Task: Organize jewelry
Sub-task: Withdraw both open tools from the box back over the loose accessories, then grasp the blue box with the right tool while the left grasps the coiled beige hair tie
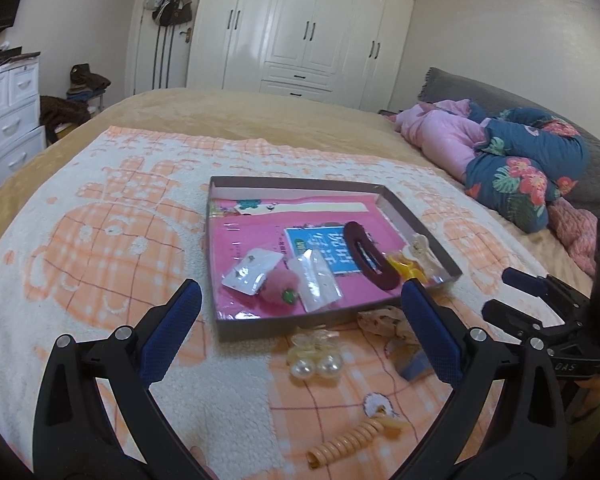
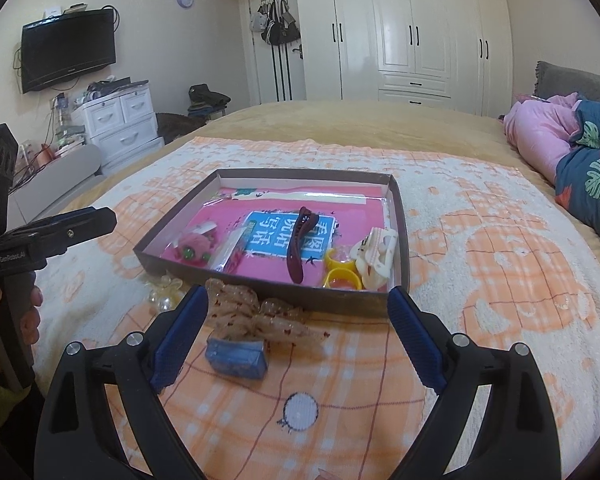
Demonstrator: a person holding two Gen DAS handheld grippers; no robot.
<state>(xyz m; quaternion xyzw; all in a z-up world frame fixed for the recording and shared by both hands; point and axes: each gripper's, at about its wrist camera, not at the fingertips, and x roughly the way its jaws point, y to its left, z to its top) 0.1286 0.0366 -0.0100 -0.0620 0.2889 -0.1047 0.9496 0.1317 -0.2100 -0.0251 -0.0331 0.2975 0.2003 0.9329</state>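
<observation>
Nearest the foot edge of the bed, on the orange-and-white blanket [image 2: 480, 280], both grippers hover with nothing between their fingers. Left gripper [image 1: 300, 300] is spread wide; below it lie a coiled hair tie [image 1: 352, 440], closest to the edge, and a pearl clip [image 1: 314, 354] a little farther in, just outside the tray's near wall. Right gripper [image 2: 298, 304] is spread wide too, and between its fingers sit a small blue packet [image 2: 238, 356] and, just beyond it, a sheer spotted scrunchie [image 2: 256, 316] that touches the tray's near wall.

Beyond these stands the shallow tray [image 2: 320, 300], toward the middle of the bed, already holding a dark red hair clip [image 2: 296, 246], a yellow ring [image 2: 340, 278], a white claw clip [image 2: 374, 258], a pink pompom [image 1: 278, 286] and clear packets.

My judgement: the blue packet is the likely next pick. It lies straight ahead of the right gripper, with its long axis across the fingers' gap, so turning the wrist would let the fingers close on its short sides. The left gripper is nearer the pearl clip.
</observation>
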